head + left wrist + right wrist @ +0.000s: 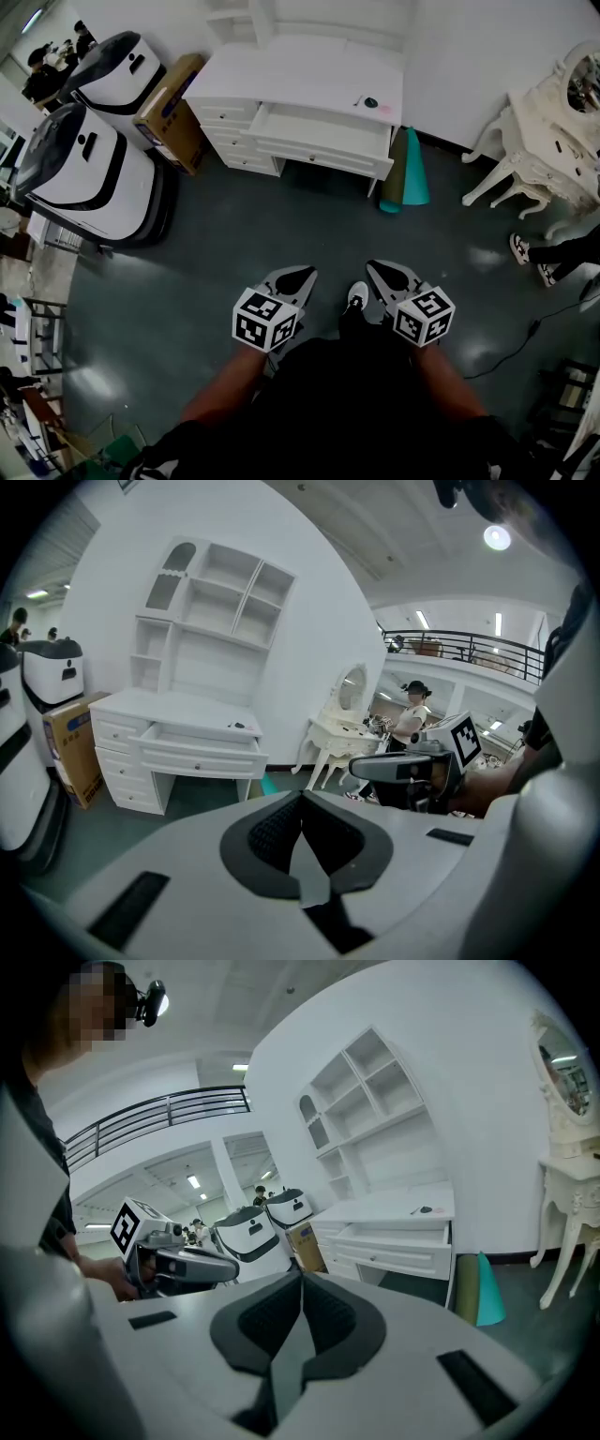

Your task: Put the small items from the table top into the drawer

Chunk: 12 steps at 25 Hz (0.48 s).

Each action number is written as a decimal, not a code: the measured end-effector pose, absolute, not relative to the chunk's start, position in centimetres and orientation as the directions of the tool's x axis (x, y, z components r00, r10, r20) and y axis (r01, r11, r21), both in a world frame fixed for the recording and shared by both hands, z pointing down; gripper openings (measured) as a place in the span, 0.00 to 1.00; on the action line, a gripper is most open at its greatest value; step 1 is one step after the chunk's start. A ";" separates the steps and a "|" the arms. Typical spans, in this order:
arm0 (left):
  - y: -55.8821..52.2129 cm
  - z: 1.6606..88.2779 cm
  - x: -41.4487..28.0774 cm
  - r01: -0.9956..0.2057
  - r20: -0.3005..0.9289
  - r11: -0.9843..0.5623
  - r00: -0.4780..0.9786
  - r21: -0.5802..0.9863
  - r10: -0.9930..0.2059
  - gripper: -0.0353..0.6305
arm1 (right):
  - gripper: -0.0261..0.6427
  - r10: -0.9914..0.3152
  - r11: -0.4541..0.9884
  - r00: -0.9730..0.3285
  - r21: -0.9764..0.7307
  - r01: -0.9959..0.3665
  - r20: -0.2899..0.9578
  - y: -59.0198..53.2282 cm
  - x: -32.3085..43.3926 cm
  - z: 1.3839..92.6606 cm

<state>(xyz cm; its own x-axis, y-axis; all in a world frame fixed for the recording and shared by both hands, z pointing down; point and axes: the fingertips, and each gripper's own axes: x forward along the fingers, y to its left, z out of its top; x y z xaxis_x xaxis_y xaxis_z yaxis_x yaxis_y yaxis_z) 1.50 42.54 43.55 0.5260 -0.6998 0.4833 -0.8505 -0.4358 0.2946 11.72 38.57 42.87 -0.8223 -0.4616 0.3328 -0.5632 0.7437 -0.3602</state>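
Observation:
A white desk (309,70) stands against the far wall with its middle drawer (319,131) pulled open. Small items lie at the right end of its top: a dark round one (371,101) and a pinkish one (384,109). They show as a dark speck (239,726) in the left gripper view and as another (427,1209) in the right gripper view. My left gripper (298,277) and right gripper (384,272) hang low over the floor, well short of the desk. Both are shut with nothing between the pads. The desk (178,714) sits far ahead of the left jaws.
Two white machines (84,169) and a cardboard box (173,112) stand left of the desk. Rolled teal and olive mats (405,173) lean at its right leg. An ornate white dressing table (553,141) and a person's feet (530,253) are at right. A cable (525,337) crosses the floor.

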 end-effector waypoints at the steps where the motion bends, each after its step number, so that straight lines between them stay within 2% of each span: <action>1: 41.6 43.5 1.6 -0.851 0.485 -0.433 0.524 0.296 -0.700 0.07 | 0.08 -0.460 0.746 -0.825 -0.362 -0.559 0.328 37.5 11.7 42.8; 12: 29.1 41.3 3.9 -0.867 0.470 -0.416 0.498 0.273 -0.729 0.07 | 0.08 -0.409 0.788 -0.857 -0.351 -0.505 0.315 25.8 12.9 42.0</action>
<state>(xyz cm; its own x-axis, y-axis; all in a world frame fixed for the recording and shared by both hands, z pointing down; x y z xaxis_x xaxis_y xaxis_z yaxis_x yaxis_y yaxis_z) 3.93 29.12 41.35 0.4977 -0.7288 0.4702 -0.8673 -0.4164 0.2728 12.92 25.78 42.04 -0.8566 -0.4089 0.3146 -0.5052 0.7883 -0.3511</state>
